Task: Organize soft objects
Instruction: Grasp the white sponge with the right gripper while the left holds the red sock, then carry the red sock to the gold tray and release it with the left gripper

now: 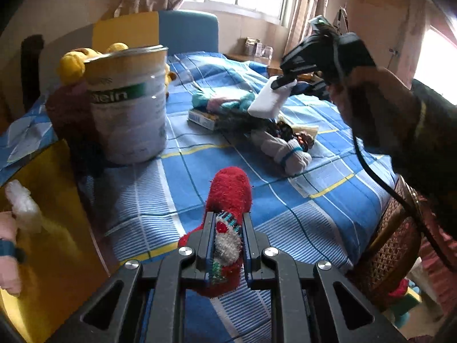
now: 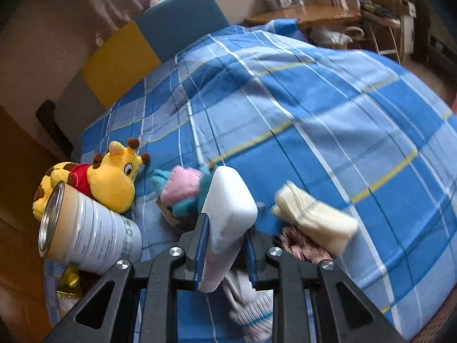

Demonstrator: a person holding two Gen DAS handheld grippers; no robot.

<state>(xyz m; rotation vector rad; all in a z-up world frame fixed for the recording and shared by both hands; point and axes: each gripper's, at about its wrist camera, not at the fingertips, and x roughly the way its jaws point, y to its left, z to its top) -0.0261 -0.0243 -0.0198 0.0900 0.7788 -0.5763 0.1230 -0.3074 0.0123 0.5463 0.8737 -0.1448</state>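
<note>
My left gripper is shut on a fluffy red sock with a striped patch, held above the blue checked bedspread. My right gripper is shut on a white foam block, lifted over a pile of soft things. From the left wrist view the right gripper hangs at the upper right with the same white foam block. Below it lie a rolled grey sock bundle, a pastel fluffy bundle in pink and teal, and a cream cloth.
A tall open tin can stands on the bed at left, with a yellow giraffe plush behind it. A small blue and yellow box lies mid-bed. A wicker chair stands at the bed's right edge. A yellow surface borders the left.
</note>
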